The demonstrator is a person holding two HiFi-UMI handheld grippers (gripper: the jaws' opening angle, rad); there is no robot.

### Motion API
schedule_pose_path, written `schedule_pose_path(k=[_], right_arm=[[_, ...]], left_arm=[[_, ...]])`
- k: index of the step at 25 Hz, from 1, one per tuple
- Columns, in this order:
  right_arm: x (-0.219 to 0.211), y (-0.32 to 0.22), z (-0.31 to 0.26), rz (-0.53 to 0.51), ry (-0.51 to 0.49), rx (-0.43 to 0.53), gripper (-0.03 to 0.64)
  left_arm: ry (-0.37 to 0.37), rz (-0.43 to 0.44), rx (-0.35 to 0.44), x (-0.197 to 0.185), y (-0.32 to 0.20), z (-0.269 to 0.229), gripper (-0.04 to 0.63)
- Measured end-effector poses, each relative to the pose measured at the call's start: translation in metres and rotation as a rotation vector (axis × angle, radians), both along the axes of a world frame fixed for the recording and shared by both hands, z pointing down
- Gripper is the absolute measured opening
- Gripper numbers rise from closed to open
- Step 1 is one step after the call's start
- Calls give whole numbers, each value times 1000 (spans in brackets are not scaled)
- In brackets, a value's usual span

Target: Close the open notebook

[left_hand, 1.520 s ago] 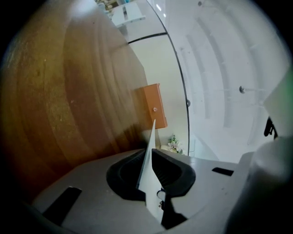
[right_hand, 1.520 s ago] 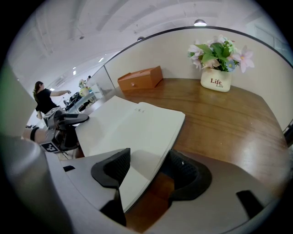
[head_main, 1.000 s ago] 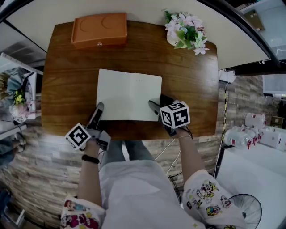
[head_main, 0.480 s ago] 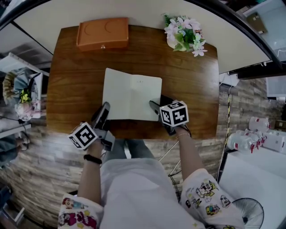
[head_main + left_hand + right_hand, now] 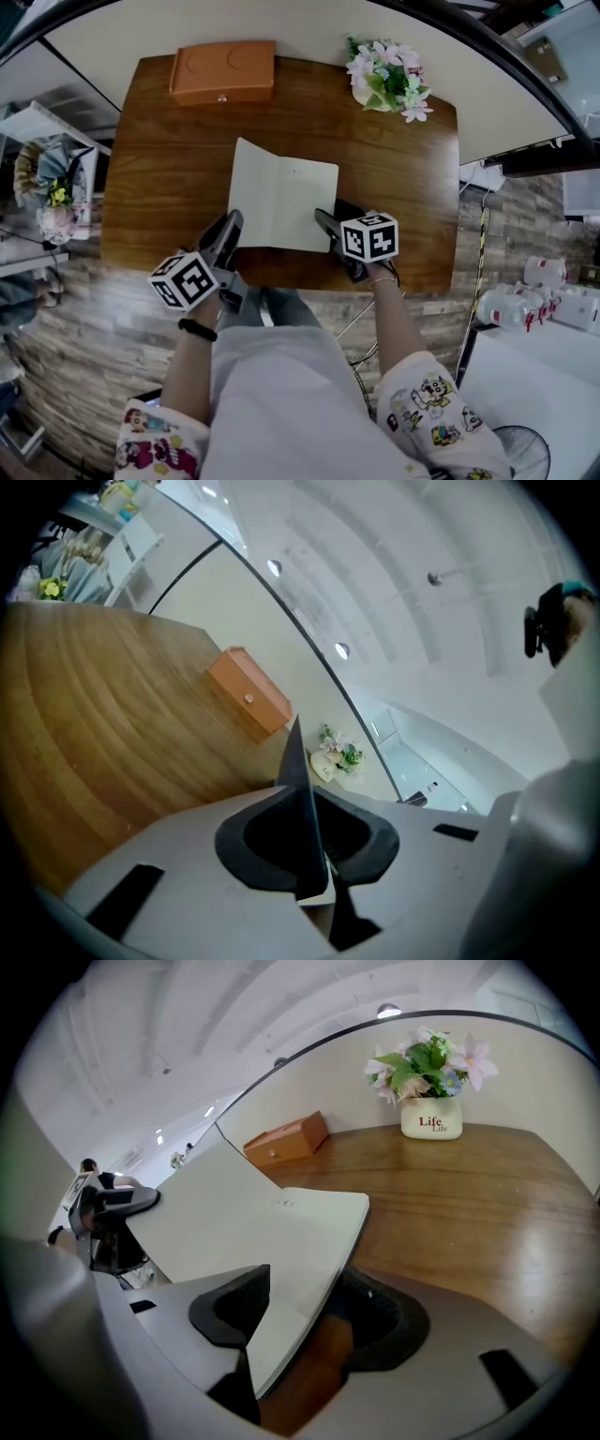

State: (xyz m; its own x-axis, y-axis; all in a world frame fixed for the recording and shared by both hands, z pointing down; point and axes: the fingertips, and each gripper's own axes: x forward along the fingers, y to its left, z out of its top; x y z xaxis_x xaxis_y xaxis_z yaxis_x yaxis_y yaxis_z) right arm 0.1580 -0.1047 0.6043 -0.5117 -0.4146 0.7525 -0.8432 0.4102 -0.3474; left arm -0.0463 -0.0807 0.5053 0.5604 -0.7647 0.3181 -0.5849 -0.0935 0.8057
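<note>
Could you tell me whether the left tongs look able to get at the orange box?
Probably not yet: the left tongs are shut on the notebook, its left cover raised. Otherwise bare table lies between them and the orange box.

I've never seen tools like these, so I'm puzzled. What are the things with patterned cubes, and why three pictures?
A person at a wooden table holds a two-fingered pincher in each hand; the cubes are part of them. One picture comes from a camera on the person's head, looking down. The other two come from cameras riding on the pinchers. On the table lie an open notebook, an orange box and a pot of flowers. The left hand-held gripper is shut on the notebook's raised left half. The right hand-held gripper is open around the right edge, not pinching; its jaws have just been closing a little.
</note>
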Motion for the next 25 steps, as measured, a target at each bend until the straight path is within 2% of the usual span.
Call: schedule_pose_path(k=[6,14,25], right_arm=[[7,5,-4,15,-36,-3,247],[32,14,-26,96,-67,64,247],[51,35,-47,205,-146,109,247]], left_arm=[[-121,24,47,13,1,-9,23],[-266,85,117,42,3,-21,40],[-369,172,168,87,7,-26,100]])
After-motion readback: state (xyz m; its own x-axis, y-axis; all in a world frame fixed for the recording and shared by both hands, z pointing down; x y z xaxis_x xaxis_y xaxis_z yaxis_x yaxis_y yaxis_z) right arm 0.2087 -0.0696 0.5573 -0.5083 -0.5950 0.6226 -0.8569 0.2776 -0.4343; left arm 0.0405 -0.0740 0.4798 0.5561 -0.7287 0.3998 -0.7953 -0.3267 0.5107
